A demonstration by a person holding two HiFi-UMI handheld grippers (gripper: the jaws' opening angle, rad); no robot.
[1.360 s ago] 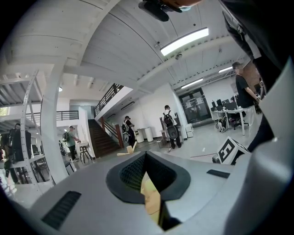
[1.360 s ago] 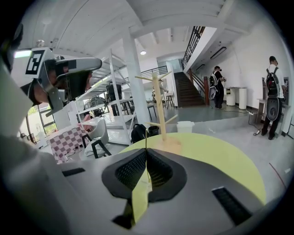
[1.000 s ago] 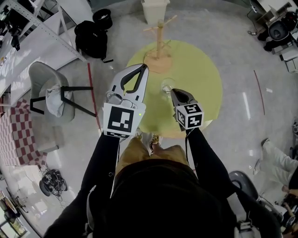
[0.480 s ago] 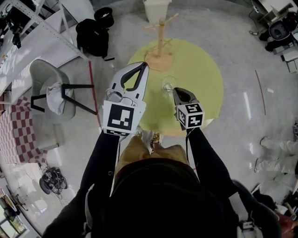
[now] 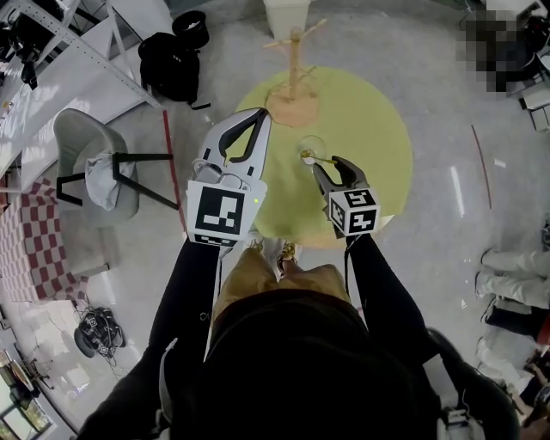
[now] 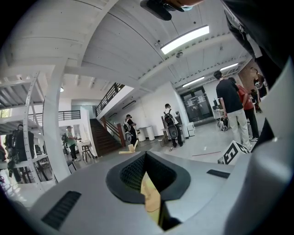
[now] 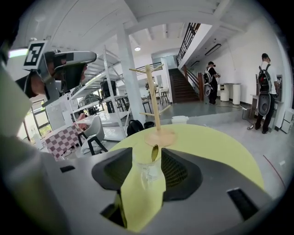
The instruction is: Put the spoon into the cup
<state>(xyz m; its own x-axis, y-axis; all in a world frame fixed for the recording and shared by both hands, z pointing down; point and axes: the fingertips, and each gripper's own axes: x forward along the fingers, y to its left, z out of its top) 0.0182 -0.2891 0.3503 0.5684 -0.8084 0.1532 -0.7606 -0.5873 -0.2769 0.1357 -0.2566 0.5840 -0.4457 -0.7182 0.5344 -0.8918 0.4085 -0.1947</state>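
Observation:
A clear glass cup [image 5: 311,146] stands on the round yellow-green table [image 5: 378,129]. The golden spoon [image 5: 308,156] leans in it, its handle pointing toward my right gripper [image 5: 329,165]. That gripper's jaws have just been opening. They now stand open just short of the cup, and nothing is pressed between the pads. In the right gripper view the cup [image 7: 149,173] and the spoon [image 7: 154,153] show through the gap of the right gripper [image 7: 147,157]. My left gripper [image 5: 261,117] hovers over the table's left edge, shut and empty, its tips meeting in the left gripper view [image 6: 146,155].
A wooden mug tree [image 5: 294,94] stands at the table's far side, behind the cup. A grey chair [image 5: 86,163] and a black backpack [image 5: 168,64] are on the floor to the left, a white bin [image 5: 286,13] beyond the table. People stand far off.
The right gripper's jaws have spread apart, and the spoon now rests free in the cup. The left gripper has stayed where it was.

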